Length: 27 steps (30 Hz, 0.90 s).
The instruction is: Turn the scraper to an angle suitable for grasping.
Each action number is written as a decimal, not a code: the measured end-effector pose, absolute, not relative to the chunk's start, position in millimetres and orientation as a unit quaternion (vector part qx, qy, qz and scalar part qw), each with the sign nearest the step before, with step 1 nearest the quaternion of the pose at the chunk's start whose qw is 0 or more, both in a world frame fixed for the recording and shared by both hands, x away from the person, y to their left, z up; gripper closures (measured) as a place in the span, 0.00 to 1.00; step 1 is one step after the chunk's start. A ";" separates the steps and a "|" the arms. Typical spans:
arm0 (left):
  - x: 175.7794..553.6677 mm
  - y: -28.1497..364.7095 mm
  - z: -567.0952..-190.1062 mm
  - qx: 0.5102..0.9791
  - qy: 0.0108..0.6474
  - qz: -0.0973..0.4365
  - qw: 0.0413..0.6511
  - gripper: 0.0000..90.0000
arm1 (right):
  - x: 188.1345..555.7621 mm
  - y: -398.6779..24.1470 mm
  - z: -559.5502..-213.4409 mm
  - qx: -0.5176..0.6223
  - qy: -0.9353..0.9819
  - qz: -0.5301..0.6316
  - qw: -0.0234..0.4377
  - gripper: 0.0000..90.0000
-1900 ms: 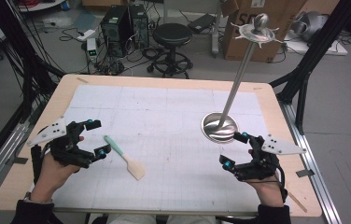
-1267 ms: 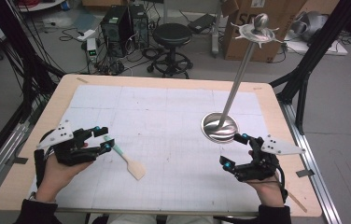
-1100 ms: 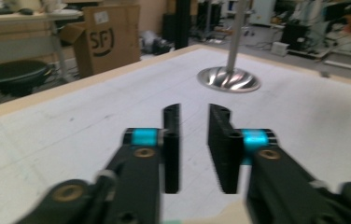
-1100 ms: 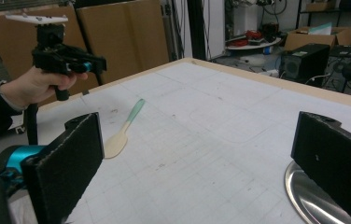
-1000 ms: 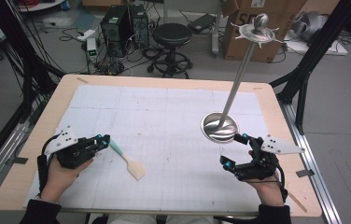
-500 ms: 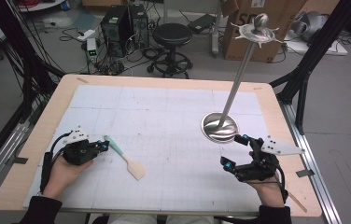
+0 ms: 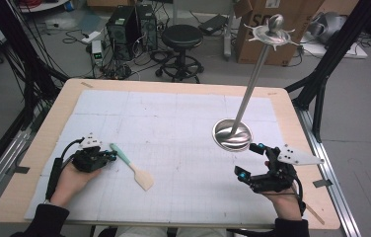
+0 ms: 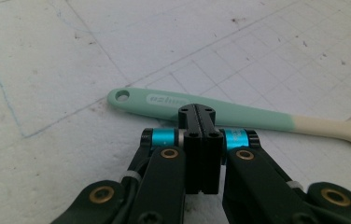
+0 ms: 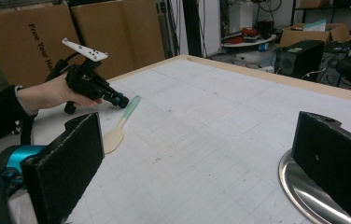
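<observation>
**Desk:** What does the left side show?

**Operator:** I have the left gripper (image 7: 108, 156) low over the white mat (image 7: 183, 128), its jaws pressed flat together with nothing between them. The tips sit just at the near edge of the spatula (image 7: 132, 167), at the mint-green part of the handle. From the left gripper view I cannot tell whether the closed tips actually touch the handle or stop just short of it.

**Desk:** And the spatula itself?

**Operator:** It lies flat on the mat near my left hand (image 7: 70, 180), green handle end with its hanging hole toward the far left, cream blade toward the middle of the table (image 7: 45, 143).

**Desk:** The right side?

**Operator:** My right gripper (image 7: 253, 160) rests near the table's right edge, jaws spread wide and holding nothing. Just beyond it stands the round steel base (image 7: 232, 135) of a metal stand, its rod (image 7: 250, 84) leaning up and away. In the right gripper view, one open jaw overlaps the base's rim.
</observation>
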<state>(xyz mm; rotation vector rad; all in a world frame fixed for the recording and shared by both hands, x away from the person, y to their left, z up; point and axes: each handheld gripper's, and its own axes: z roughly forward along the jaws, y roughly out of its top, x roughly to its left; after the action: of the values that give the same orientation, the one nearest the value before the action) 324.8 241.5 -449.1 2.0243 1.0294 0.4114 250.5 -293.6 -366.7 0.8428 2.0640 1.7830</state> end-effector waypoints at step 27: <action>346.6 180.5 -448.6 0.807 0.402 0.128 0.413 1.00 | 236.8 -305.5 -367.5 0.307 0.711 0.614 0.153 0.01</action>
<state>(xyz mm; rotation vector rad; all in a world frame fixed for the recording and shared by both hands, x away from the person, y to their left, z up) 346.6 180.5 -448.6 2.0302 1.0118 0.3208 236.8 -305.5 -367.5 0.8814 2.0388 1.7615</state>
